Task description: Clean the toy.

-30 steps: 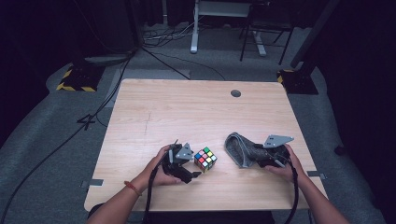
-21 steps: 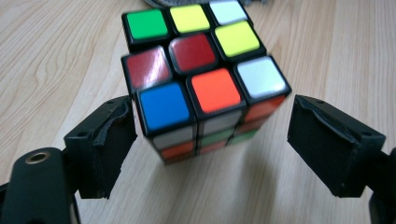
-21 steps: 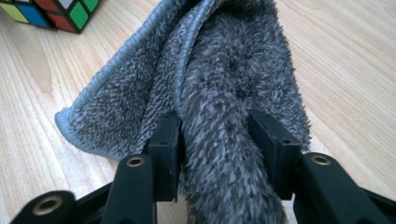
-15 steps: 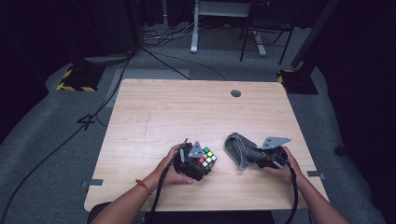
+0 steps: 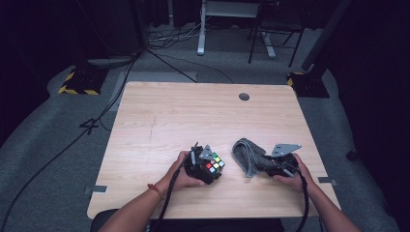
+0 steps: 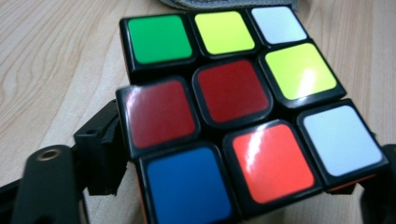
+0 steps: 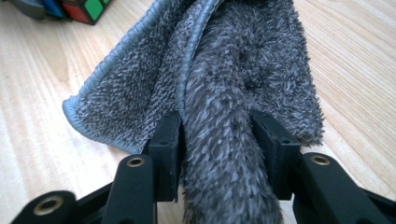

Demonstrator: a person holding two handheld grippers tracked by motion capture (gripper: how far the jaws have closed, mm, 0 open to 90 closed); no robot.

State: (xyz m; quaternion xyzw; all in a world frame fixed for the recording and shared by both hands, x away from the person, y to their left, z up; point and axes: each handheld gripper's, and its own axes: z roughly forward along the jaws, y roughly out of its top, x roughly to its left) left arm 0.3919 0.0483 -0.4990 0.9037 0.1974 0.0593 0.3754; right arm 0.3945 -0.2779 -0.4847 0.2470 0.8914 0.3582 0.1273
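Note:
A scrambled Rubik's cube sits near the table's front edge. In the left gripper view the cube lies between the black jaws, with red, green, yellow, white and blue stickers facing up. My left gripper has just been closing and its pads press the cube's sides. To the right lies a bunched grey towel. My right gripper is shut on a thick fold of the towel, with both pads sunk into the pile.
The light wooden table has a round cable hole at the back. Cables, desk legs and a yellow-black striped block stand on the grey floor behind it. A corner of the cube shows at the top left of the right gripper view.
My left hand has slid right to the cube and its jaws have closed around it. The right hand and the towel have stayed where they were.

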